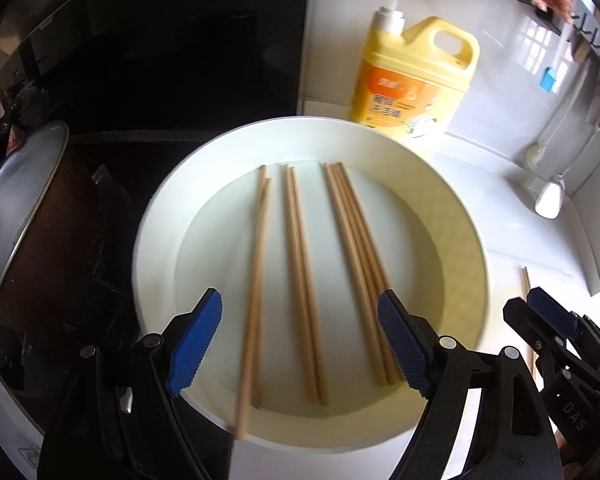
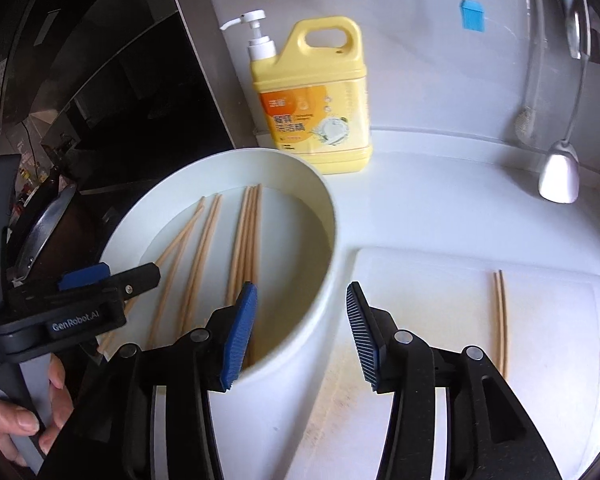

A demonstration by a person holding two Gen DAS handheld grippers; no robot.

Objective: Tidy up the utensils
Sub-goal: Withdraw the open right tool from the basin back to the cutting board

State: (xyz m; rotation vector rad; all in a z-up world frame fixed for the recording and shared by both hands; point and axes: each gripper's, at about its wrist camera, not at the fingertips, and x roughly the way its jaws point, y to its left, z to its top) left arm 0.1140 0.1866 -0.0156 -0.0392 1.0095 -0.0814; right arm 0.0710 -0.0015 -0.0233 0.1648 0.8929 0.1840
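Left hand-held gripper (image 1: 300, 344): mine, nearest the lens in the left wrist view; its blue-padded jaws are spread wide and hold nothing, hanging over the near rim of the bowl.
Right hand-held gripper (image 2: 302, 332): also mine, jaws spread and holding nothing; the left blue pad (image 2: 240, 336) sits over the bowl's near right rim, the right pad over the cutting board.
My left hand (image 2: 28, 412): wrapped round the grey handle of the left tool, at the lower left of the right wrist view.
White bowl (image 1: 160, 216): wide and shallow, standing on the white desk (image 2: 440, 208), touching or just beside the left edge of the cutting board.
Chopsticks in bowl (image 1: 300, 280): eight wooden sticks lying on the bowl floor, running away from me; a crossed pair (image 1: 256, 280) at left whose near ends ride over the rim, a neat pair in the middle, a bunch of four (image 1: 360, 272) at right.
Chopsticks on board (image 2: 500, 320): one pair lying side by side, well apart from the bowl.
Cutting board (image 2: 440, 320): white, flat on the desk, to the right of the bowl.
Detergent jug (image 2: 316, 96): yellow with a white pump, upright just behind the bowl.
Pan (image 1: 20, 216): dark, with a metal rim, left of the bowl.
Blue brush (image 2: 472, 14): hanging on the back wall.
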